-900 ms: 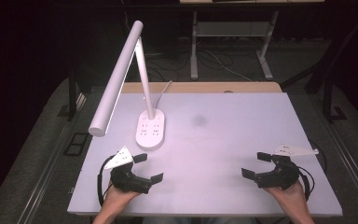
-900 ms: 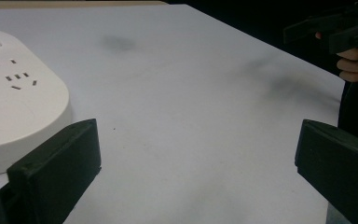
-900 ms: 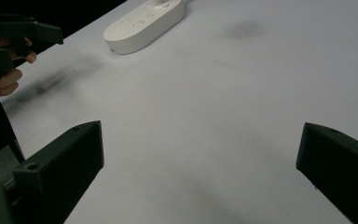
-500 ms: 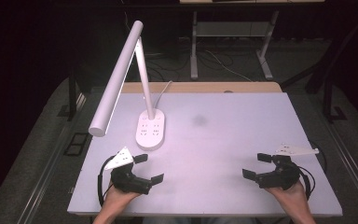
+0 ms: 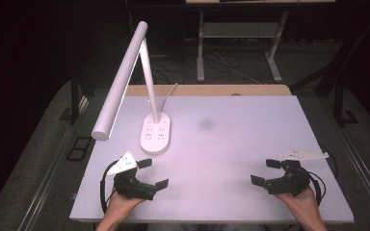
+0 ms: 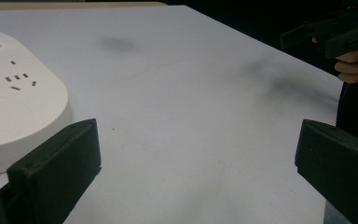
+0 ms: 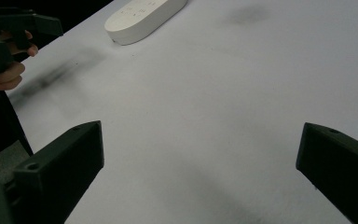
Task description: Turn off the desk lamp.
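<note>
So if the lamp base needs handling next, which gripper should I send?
Left, probably. The left gripper sits open just in front of the lamp base, which fills the near left of its own view. The right gripper, also open, is across the table.

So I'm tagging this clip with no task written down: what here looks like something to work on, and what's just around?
Likely to be worked on:
desk lamp, its base carrying sockets
left gripper, open
right gripper, open

Just around:
table
dark smudge
metal frame on the floor behind
</note>
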